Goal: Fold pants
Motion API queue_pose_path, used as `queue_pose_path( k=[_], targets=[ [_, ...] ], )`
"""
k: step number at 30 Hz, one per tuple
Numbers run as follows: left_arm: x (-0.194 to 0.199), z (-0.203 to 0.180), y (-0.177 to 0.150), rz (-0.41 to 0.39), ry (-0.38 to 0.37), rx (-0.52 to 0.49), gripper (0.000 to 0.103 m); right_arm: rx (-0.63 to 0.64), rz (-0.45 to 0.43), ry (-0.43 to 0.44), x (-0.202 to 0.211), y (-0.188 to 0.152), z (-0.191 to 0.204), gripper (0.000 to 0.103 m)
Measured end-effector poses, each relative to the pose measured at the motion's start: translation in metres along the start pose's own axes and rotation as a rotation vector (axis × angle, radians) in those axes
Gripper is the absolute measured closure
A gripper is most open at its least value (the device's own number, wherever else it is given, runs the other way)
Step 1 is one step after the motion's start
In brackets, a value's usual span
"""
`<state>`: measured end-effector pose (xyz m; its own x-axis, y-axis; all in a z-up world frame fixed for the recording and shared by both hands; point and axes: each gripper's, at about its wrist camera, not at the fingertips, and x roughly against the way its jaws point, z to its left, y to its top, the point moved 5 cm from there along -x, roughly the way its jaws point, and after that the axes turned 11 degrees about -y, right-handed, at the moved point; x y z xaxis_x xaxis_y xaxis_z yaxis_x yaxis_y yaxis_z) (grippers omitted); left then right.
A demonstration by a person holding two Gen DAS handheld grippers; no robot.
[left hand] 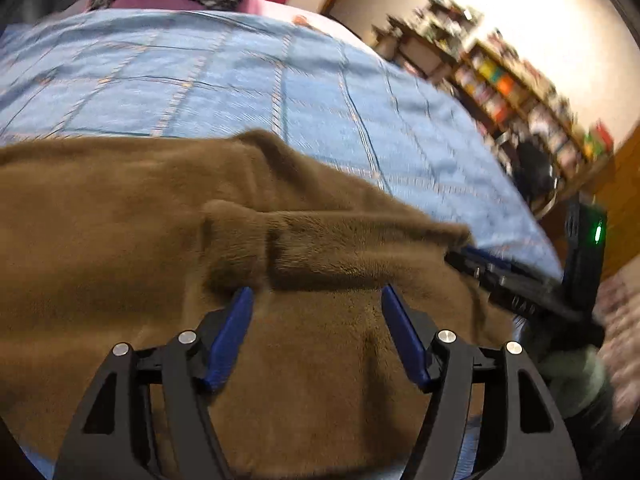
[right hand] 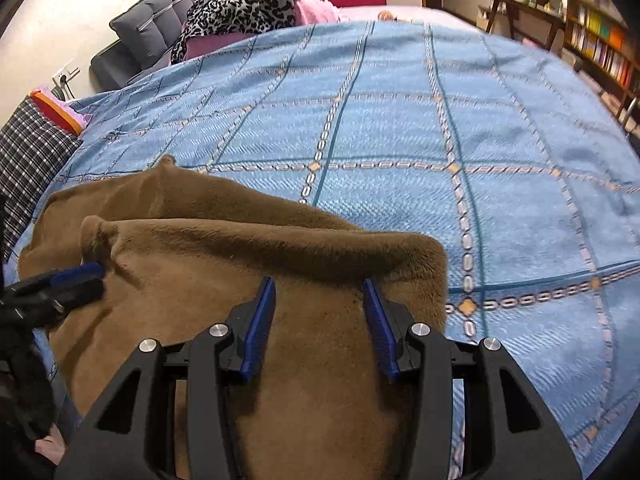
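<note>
The brown fleece pants (right hand: 248, 320) lie on the blue checked bedspread (right hand: 400, 120) at the near edge of the bed, bunched into layers. A rolled fold (right hand: 260, 240) runs crosswise, roughly parallel to that near edge, so the visible long axis goes left to right; which end is waist and which is cuffs cannot be told.

The right gripper (right hand: 320, 286) hovers just over the plush cloth near the fold's right end, its blue fingers (right hand: 262, 320) spread apart with nothing between them. In the left wrist view, the left gripper (left hand: 316, 294) likewise stands with its fingers wide apart over the pants (left hand: 160, 220), its left fingertip (left hand: 240, 300) at the fold's edge.

A leopard-print cloth (right hand: 244, 4) and a grey cushion (right hand: 148, 28) sit at the far end of the bed, and bookshelves (right hand: 600, 44) line the right wall.
</note>
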<state>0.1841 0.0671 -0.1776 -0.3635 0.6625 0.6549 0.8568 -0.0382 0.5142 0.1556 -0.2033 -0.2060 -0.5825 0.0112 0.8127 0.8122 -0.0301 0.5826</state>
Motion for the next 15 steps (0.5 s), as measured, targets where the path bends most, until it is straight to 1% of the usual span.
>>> queue_pose_path(
  k=[2, 3, 4, 8, 10, 12, 15],
  targets=[
    [0.024, 0.012, 0.0, -0.052, 0.03, 0.051, 0.03, 0.014, -0.033, -0.003, 0.013, -0.002, 0.005, 0.051],
    [0.038, 0.021, 0.0, -0.086, 0.053, 0.078, 0.026, 0.019, -0.049, -0.006, 0.019, -0.002, 0.007, 0.046],
    [0.045, 0.028, -0.001, -0.102, 0.066, 0.095, 0.025, 0.028, -0.072, -0.008, 0.026, -0.002, 0.012, 0.045],
    [0.092, 0.072, -0.008, -0.185, 0.149, 0.221, 0.025, 0.059, -0.109, 0.014, 0.04, -0.002, 0.032, 0.045],
    [0.112, 0.091, -0.013, -0.22, 0.182, 0.266, 0.024, 0.066, -0.108, 0.036, 0.042, -0.004, 0.043, 0.045],
    [0.135, 0.114, -0.021, -0.257, 0.232, 0.325, 0.024, 0.072, -0.104, 0.049, 0.043, -0.005, 0.051, 0.045],
    [0.161, 0.14, -0.034, -0.294, 0.263, 0.404, 0.024, 0.094, -0.098, 0.065, 0.043, -0.007, 0.065, 0.045]
  ],
)
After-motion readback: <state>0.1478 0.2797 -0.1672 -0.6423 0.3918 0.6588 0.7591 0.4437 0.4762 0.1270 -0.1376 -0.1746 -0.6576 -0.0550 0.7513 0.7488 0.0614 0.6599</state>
